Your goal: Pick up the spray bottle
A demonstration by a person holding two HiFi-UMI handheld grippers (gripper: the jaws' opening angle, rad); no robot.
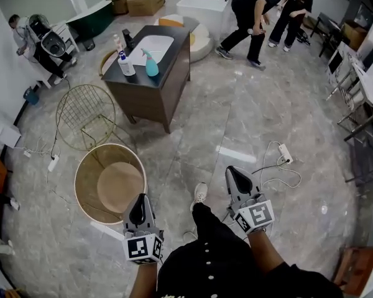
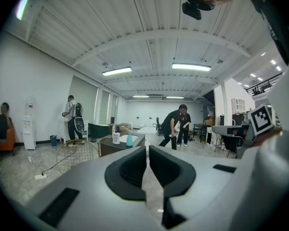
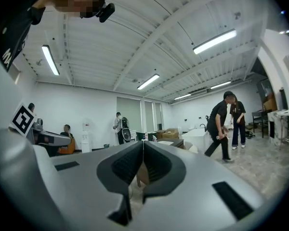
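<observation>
Head view: left gripper (image 1: 138, 202), right gripper (image 1: 234, 173) pointing forward.

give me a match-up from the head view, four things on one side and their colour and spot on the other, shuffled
Things:
1 spray bottle
2 wire chair
3 power strip
4 round tub

Colour and spot:
a white, on the floor with a looped cable
b teal, on top of the dark cabinet
c gold, on the floor beside the cabinet
d tan, open-topped, on the floor

Pairs: 1-b, 2-c, 3-a, 4-d
</observation>
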